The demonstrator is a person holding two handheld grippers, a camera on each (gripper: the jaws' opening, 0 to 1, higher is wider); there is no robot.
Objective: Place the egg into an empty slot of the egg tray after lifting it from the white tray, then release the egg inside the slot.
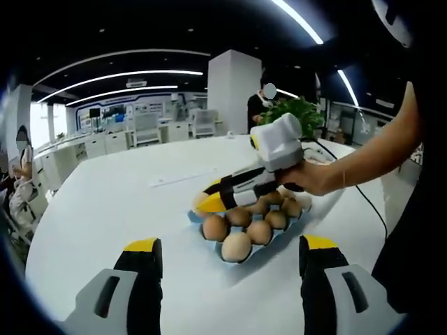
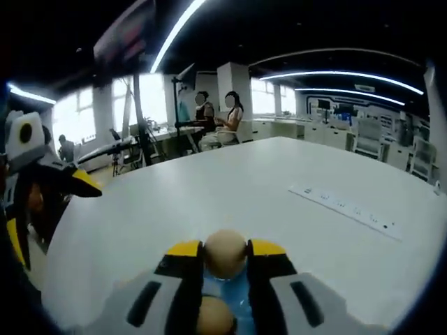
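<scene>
Egg [image 2: 225,254] — smooth, tan, rounded — sits pinched between the right gripper [image 2: 225,259]'s yellow-tipped jaws, above the glossy blue egg tray [image 2: 225,289]. Left gripper [image 1: 230,258] hangs with jaws wide apart, holding nothing, over the matte white table [image 1: 105,202] — brown eggs [image 1: 248,223] fill the tray beyond.

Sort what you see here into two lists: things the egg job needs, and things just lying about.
Needed for the job:
- right gripper, shut on an egg
- blue egg tray holding eggs
- left gripper, open

Lying about:
- long white strip on the white table
- potted plant
- people seated at desks in the background
</scene>
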